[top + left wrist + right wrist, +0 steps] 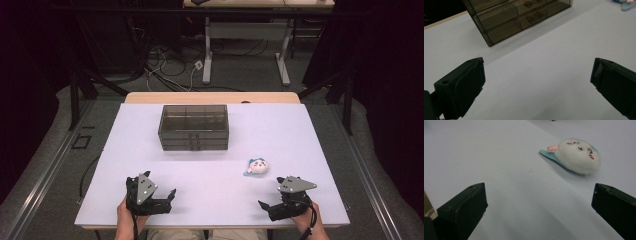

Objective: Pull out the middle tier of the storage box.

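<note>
A smoky see-through drawer box (194, 127) stands at the middle back of the white table (215, 200); the left gripper view shows its drawers and small handles (519, 20). A small white plush toy with a face and pale blue backing (258, 166) lies right of centre. My left gripper (169, 200) rests near the front left edge, open, with bare table between its jaws (537, 65). At the front right, my right gripper (269, 197) is open too, and the plush (577, 156) lies just ahead of it, off to its right jaw's side.
The table's front edge runs just below both hands. Past the far edge are floor cables (165, 65) and another desk's legs (207, 50). Dark curtains stand on both sides.
</note>
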A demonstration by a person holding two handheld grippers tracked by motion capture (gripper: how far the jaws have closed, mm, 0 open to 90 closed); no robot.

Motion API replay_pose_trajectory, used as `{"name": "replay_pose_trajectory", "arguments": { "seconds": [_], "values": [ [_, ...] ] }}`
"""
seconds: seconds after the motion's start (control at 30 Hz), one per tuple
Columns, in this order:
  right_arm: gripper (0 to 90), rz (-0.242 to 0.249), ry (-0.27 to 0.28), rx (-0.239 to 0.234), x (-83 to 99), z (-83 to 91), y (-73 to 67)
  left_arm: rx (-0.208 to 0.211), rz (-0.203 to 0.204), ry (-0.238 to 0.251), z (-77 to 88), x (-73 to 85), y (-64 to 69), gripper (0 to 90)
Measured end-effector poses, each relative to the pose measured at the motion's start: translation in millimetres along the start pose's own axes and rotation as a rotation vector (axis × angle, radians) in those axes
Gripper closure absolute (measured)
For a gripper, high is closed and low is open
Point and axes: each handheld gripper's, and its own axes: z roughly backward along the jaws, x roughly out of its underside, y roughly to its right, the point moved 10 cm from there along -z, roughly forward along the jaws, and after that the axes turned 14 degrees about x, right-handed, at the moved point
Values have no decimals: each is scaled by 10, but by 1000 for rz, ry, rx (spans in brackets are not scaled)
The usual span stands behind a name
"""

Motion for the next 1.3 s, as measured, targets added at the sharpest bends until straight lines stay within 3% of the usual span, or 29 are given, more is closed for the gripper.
{"name": "replay_pose_trajectory", "arguments": {
  "seconds": [0.53, 0.6, 0.63, 0.97, 1.3],
  "values": [
    [0, -3, 1, 5, 1, -6, 1, 18, 5, -13, -254, -132, -27, 2],
    [0, -3, 1, 5, 1, -6, 0, 9, -12, -22, -287, -144, -37, 3],
    [0, -4, 1, 5, 2, -6, 1, 31, 11, -23, -332, -155, -6, 3],
    [0, 3, 3, 5, 1, -7, 4, 16, 10, -35, -467, -233, -3, 3],
    [0, -2, 5, -1, -1, -7, -7, 21, 46, -71, -642, -301, 10, 8]
  ]
}}
